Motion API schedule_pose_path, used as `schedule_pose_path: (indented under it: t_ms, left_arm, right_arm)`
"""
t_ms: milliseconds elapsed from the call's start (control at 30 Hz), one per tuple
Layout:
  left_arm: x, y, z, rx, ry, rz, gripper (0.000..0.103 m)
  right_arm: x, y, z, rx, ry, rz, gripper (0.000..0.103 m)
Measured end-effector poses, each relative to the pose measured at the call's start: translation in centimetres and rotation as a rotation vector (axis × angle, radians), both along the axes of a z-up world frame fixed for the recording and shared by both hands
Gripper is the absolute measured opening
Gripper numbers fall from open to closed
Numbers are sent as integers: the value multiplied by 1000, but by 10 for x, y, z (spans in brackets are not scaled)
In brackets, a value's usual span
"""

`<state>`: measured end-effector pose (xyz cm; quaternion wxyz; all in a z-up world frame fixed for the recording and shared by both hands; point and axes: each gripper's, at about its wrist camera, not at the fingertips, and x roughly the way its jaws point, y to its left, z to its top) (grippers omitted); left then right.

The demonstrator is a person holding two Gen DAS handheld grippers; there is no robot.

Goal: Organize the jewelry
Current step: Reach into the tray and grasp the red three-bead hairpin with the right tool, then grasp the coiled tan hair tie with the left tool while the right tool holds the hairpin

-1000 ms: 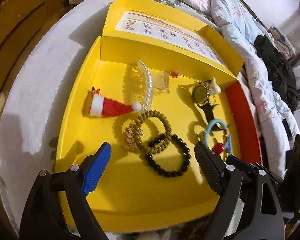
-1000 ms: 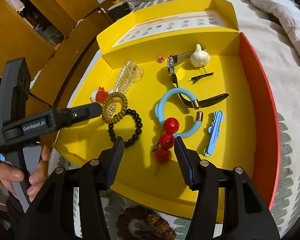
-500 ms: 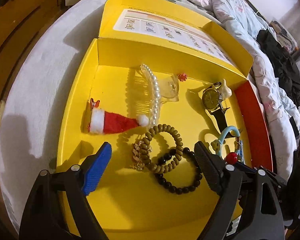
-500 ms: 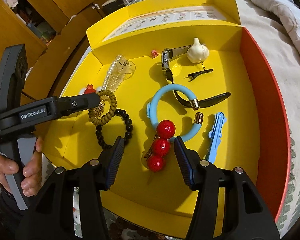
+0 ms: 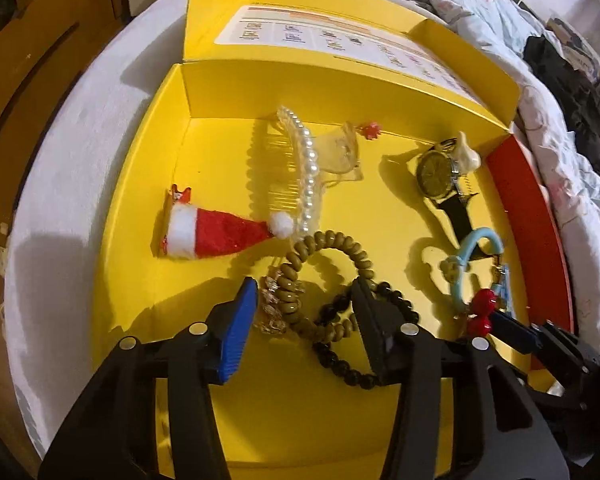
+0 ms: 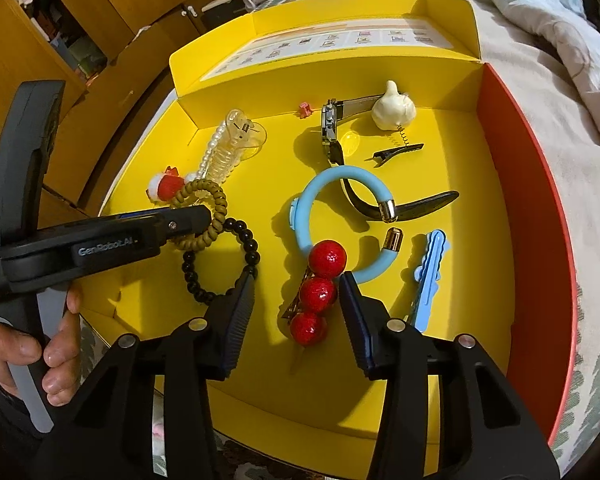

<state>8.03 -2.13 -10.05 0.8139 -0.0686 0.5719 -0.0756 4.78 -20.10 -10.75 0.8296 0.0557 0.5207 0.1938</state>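
A yellow box point(image 5: 140, 208) holds jewelry. My left gripper point(image 5: 304, 312) is open, its jaws either side of an olive spiral hair tie point(image 5: 328, 248), a gold chain point(image 5: 272, 308) and a black bead bracelet point(image 5: 340, 364). My right gripper point(image 6: 296, 304) is open around a red three-ball hair clip point(image 6: 316, 292). The blue open bangle point(image 6: 332, 216) lies just beyond it. The left gripper point(image 6: 188, 220) also shows in the right wrist view, over the hair tie point(image 6: 204, 196).
A Santa hat clip point(image 5: 216, 232), pearl comb point(image 5: 308, 168) and watch point(image 5: 436, 172) lie further in. A blue hair clip point(image 6: 428, 276), black clip point(image 6: 400, 150) and white garlic-shaped clip point(image 6: 392, 110) lie right. The box's red wall point(image 6: 532, 216) is at right, on a bed.
My left gripper has moved forward and narrowed over the hair tie and bead bracelet. My right gripper has moved closer, its jaws now around the red ball clip.
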Motion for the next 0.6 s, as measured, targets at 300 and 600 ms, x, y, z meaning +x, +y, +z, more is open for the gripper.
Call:
schedule_pose_path:
  t_ms: [300, 600]
  left_arm:
    - [2, -1, -1, 7, -3, 16, 31]
    - [2, 0, -1, -4, -4, 16, 15]
  right_arm:
    - [1, 5, -7, -28, 8, 10, 25]
    - [1, 5, -5, -40, -2, 9, 22]
